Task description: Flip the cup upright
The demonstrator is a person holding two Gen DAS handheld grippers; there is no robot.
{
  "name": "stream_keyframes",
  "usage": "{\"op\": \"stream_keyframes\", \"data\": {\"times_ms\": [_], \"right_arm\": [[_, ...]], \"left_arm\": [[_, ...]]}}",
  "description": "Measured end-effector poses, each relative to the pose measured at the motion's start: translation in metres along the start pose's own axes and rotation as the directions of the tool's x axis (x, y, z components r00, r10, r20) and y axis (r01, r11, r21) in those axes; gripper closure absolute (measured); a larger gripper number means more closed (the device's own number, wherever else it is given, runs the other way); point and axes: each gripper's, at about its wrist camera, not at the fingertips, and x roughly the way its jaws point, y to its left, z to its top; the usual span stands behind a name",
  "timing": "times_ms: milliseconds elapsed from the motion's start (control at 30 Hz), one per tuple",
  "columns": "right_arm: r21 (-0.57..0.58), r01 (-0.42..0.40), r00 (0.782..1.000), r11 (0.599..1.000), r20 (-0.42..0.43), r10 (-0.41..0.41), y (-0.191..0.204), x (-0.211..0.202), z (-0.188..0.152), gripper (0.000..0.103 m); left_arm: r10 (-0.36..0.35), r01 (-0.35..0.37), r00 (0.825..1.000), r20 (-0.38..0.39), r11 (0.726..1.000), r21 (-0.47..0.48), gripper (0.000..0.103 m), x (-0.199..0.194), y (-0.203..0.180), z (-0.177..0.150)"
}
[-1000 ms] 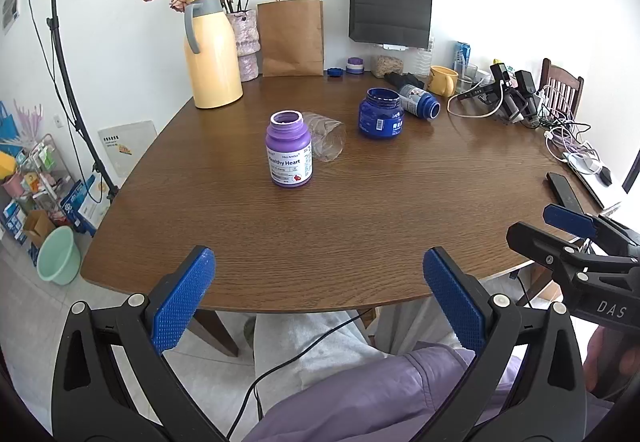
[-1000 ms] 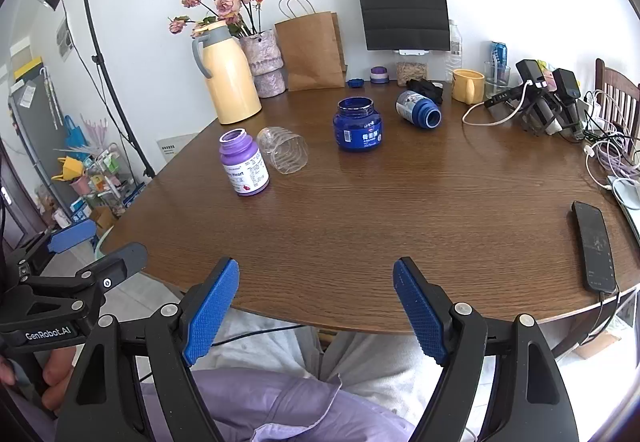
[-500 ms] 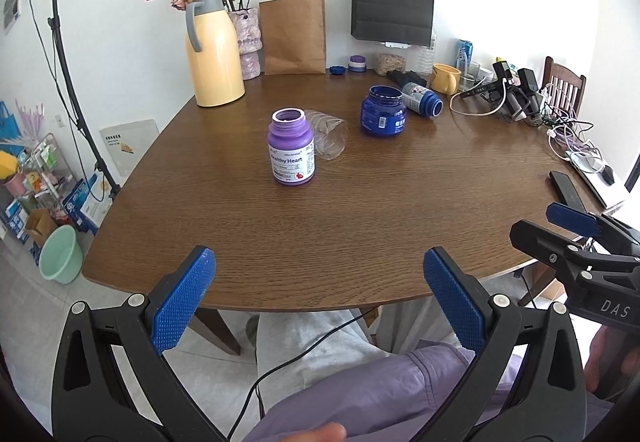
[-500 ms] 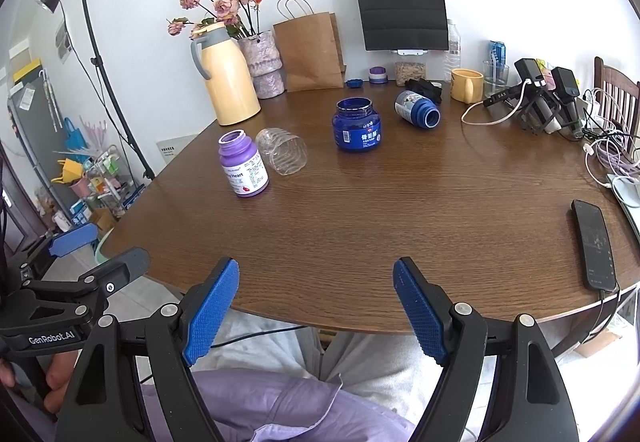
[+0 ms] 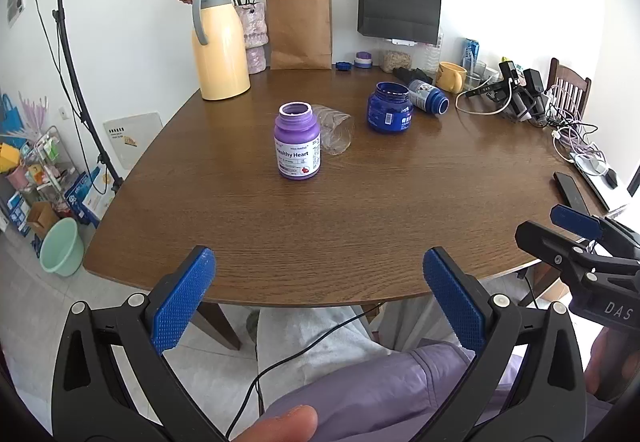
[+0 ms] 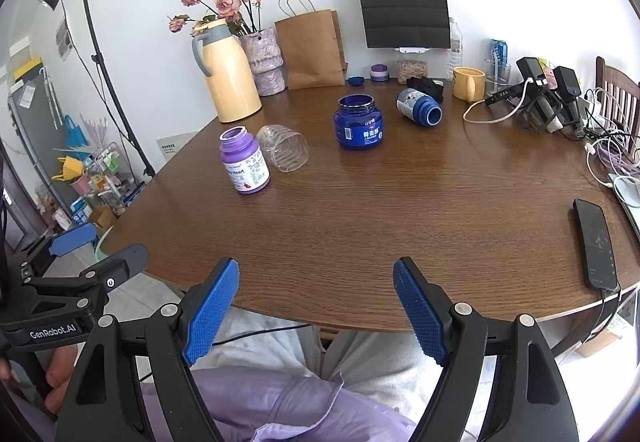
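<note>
A clear ribbed plastic cup (image 5: 334,129) lies on its side on the brown table (image 5: 360,209), its mouth toward me, just behind and right of an upright open purple jar (image 5: 298,141). It also shows in the right wrist view (image 6: 284,147) beside the purple jar (image 6: 243,160). My left gripper (image 5: 316,298) is open and empty, held off the table's near edge. My right gripper (image 6: 314,306) is open and empty, also off the near edge. Both are far from the cup.
An upright blue jar (image 6: 359,122) and a tipped blue jar (image 6: 419,107) stand behind the cup. A yellow thermos (image 6: 230,73), flower vase, paper bags and yellow mug (image 6: 467,82) line the back. Cables, chargers and a phone (image 6: 596,244) occupy the right side.
The left wrist view has shifted slightly, with the table objects drifting right and down. The right gripper has barely moved. Both stay open.
</note>
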Motion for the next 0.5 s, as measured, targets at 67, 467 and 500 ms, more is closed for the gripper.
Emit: {"op": "stream_keyframes", "data": {"times_ms": [67, 467, 500], "right_arm": [[0.002, 0.001, 1.0, 1.0, -0.002, -0.001, -0.0001, 0.0007, -0.0001, 0.02], [0.002, 0.001, 1.0, 1.0, -0.007, -0.001, 0.0026, 0.0015, -0.0013, 0.02], [0.002, 0.002, 1.0, 1.0, -0.006, -0.002, 0.0026, 0.0015, -0.0013, 0.02]], "left_arm": [[-0.002, 0.002, 1.0, -0.004, 1.0, -0.001, 0.0, 0.0007, 0.0, -0.0001], [0.006, -0.006, 1.0, -0.018, 1.0, -0.003, 0.0, 0.0034, -0.0003, -0.0003], [0.006, -0.006, 1.0, -0.02, 1.0, -0.004, 0.0, 0.0032, -0.0003, -0.0001]]}}
